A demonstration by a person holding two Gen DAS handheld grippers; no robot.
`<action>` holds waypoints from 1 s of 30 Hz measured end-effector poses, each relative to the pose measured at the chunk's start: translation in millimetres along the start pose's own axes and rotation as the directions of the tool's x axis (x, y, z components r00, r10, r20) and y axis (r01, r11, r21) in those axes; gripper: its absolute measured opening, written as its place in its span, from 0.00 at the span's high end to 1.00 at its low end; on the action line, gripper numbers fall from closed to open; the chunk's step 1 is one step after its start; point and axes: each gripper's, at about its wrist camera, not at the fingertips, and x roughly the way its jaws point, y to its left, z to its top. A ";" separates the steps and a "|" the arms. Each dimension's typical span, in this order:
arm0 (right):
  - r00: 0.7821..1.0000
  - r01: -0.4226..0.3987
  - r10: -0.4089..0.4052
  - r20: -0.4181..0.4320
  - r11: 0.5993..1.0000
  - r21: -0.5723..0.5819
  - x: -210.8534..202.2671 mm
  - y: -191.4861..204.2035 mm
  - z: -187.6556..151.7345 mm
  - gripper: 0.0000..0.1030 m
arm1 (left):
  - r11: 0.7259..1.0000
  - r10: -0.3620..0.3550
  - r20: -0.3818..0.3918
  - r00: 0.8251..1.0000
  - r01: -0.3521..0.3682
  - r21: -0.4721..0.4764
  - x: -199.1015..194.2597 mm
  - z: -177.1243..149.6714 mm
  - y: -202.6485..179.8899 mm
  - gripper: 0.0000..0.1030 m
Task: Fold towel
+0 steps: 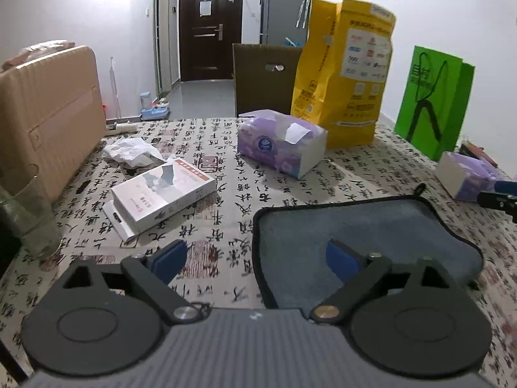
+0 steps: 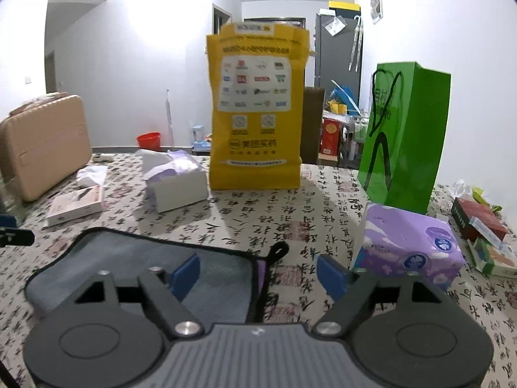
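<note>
A table under a calligraphy-print cloth (image 1: 226, 161) fills the room's foreground, and the grey towel (image 1: 371, 236) lies flat on it, well in front of the yellow bag (image 2: 258, 106). My left gripper (image 1: 255, 258) is spread wide over the towel's left edge; my right gripper (image 2: 258, 274) is spread too, over its right edge by the hanging loop (image 2: 278, 250). The purple tissue pack (image 2: 407, 249) sits just beside the towel, and I judge a careless lift could knock it or drag the cloth.

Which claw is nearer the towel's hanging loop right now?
Right. The right claw straddles the towel corner by the loop; the left claw straddles the opposite edge.
</note>
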 end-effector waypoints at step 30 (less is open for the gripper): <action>0.991 -0.055 0.055 0.124 0.998 -0.006 -166.1 53.3 -83.0 0.16 | 0.998 -0.036 0.119 0.992 0.042 -0.046 -154.7 -105.9 -30.7 0.01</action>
